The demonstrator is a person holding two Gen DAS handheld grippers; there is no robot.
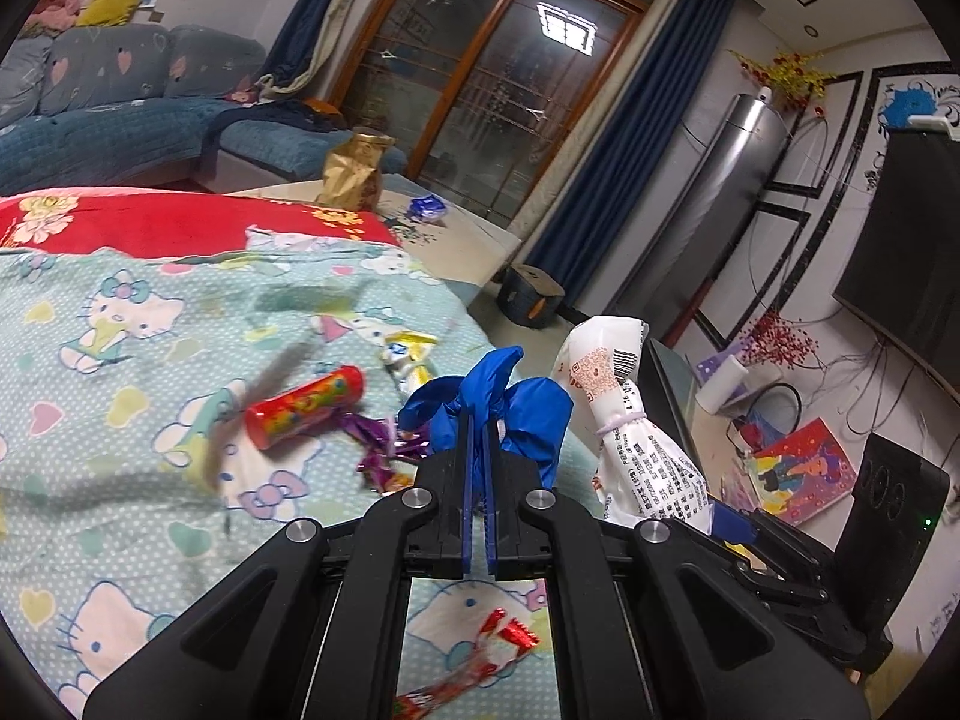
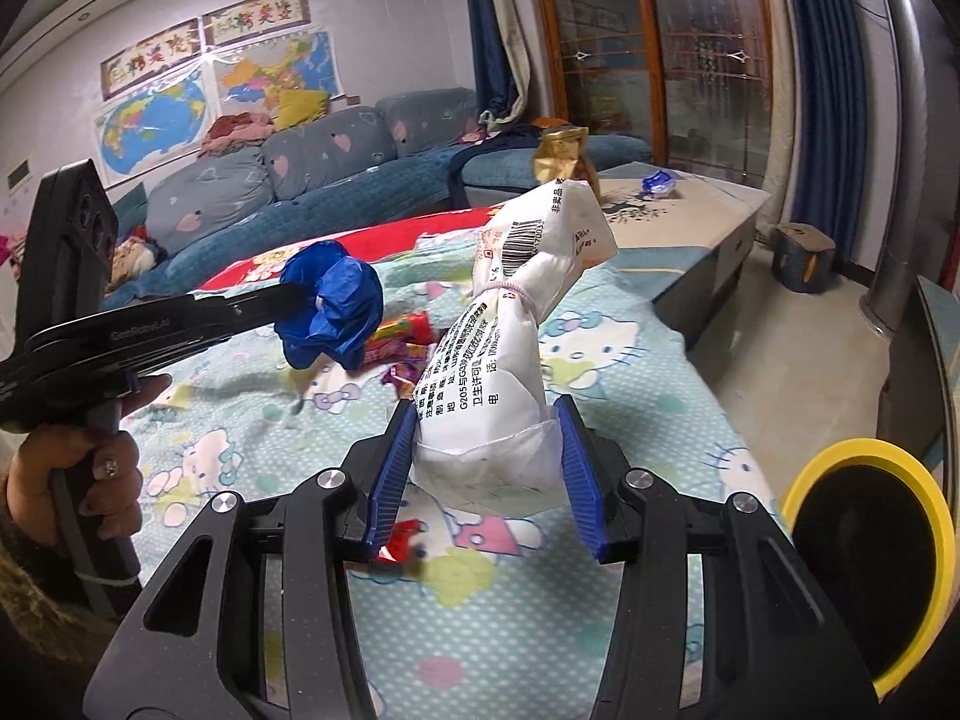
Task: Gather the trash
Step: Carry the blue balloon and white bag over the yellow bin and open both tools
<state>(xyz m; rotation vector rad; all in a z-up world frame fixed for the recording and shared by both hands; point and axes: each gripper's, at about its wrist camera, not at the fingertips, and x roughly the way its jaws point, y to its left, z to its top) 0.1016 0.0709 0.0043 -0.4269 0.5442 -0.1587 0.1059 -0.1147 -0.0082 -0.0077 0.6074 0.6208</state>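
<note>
My left gripper (image 1: 480, 420) is shut on a crumpled blue wrapper (image 1: 528, 402), held above the Hello Kitty cloth (image 1: 120, 360); the wrapper also shows in the right wrist view (image 2: 336, 312). My right gripper (image 2: 486, 414) is shut on a white tied plastic bag (image 2: 504, 360), held upright; the bag shows at the right of the left wrist view (image 1: 624, 414). On the cloth lie a red candy tube (image 1: 306, 405), purple wrappers (image 1: 378, 450), a yellow-white wrapper (image 1: 408, 354) and a red foil wrapper (image 1: 504, 642).
A yellow-rimmed black bin (image 2: 870, 564) stands at the lower right. A gold bag (image 1: 354, 171) and a blue packet (image 1: 429, 207) sit on the far table. A sofa (image 1: 120, 114) lies behind. The floor (image 2: 810, 372) runs along the right.
</note>
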